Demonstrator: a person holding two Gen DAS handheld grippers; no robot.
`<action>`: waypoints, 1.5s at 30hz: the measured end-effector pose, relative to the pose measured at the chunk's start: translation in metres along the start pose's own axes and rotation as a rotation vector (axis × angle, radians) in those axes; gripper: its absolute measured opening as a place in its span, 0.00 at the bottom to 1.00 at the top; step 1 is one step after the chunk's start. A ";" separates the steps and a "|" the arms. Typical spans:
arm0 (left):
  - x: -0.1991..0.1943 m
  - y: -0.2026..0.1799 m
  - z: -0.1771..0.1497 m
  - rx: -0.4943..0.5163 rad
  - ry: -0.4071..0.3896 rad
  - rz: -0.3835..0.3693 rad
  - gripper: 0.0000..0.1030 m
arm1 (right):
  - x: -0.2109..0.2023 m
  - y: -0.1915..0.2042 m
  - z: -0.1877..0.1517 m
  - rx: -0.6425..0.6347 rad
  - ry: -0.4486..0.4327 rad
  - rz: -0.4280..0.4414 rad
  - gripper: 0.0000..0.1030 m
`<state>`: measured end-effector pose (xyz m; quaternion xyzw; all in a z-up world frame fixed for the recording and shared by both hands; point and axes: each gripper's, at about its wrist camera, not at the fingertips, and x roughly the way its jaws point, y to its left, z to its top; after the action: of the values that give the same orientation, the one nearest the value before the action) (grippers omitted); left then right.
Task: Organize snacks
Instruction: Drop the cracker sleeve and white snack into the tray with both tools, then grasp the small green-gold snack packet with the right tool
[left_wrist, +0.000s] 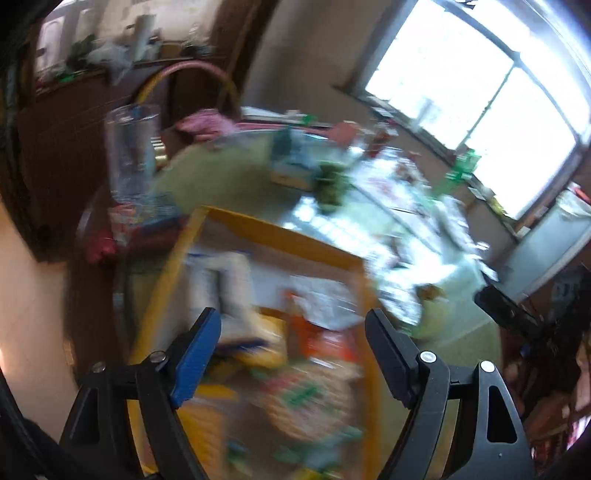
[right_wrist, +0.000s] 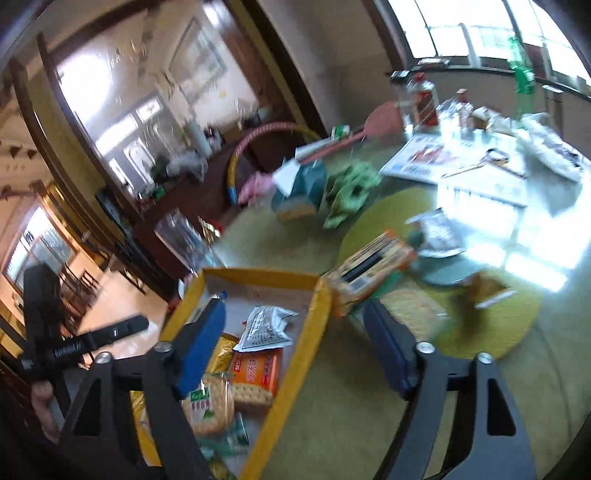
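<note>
A yellow-rimmed cardboard box (left_wrist: 280, 236) (right_wrist: 317, 306) sits on the green table and holds several snack packs: a round cracker pack (right_wrist: 208, 406), an orange biscuit pack (right_wrist: 256, 373), a white sachet (right_wrist: 264, 328) and a yellow bag. My left gripper (left_wrist: 291, 354) hangs open over the box with nothing between its fingers; that view is blurred. My right gripper (right_wrist: 293, 347) is open above the box's right rim, empty. An orange snack box (right_wrist: 369, 273) and a round cracker pack (right_wrist: 410, 310) lie on the table just right of the box.
A clear plastic container (left_wrist: 133, 147) stands beyond the box at the table's edge. Further back are a teal tissue box (right_wrist: 299, 192), a green crumpled bag (right_wrist: 351, 192), papers, bottles (right_wrist: 421, 99) and a brown packet (right_wrist: 480, 291). The other gripper's black body (right_wrist: 85, 343) shows at left.
</note>
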<state>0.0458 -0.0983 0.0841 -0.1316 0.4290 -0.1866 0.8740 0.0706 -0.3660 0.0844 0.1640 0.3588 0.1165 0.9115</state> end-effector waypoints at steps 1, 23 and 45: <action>-0.001 -0.011 -0.003 0.012 0.004 -0.023 0.78 | -0.013 -0.007 0.001 0.008 -0.014 0.001 0.80; 0.025 -0.126 -0.064 0.128 0.100 -0.072 0.78 | -0.053 -0.128 0.021 0.053 0.113 -0.210 0.81; 0.055 -0.126 -0.060 0.111 0.138 -0.053 0.78 | 0.092 -0.173 0.027 0.081 0.333 -0.245 0.29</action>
<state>0.0025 -0.2394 0.0586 -0.0812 0.4735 -0.2416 0.8431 0.1713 -0.5009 -0.0200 0.1342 0.5262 0.0156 0.8395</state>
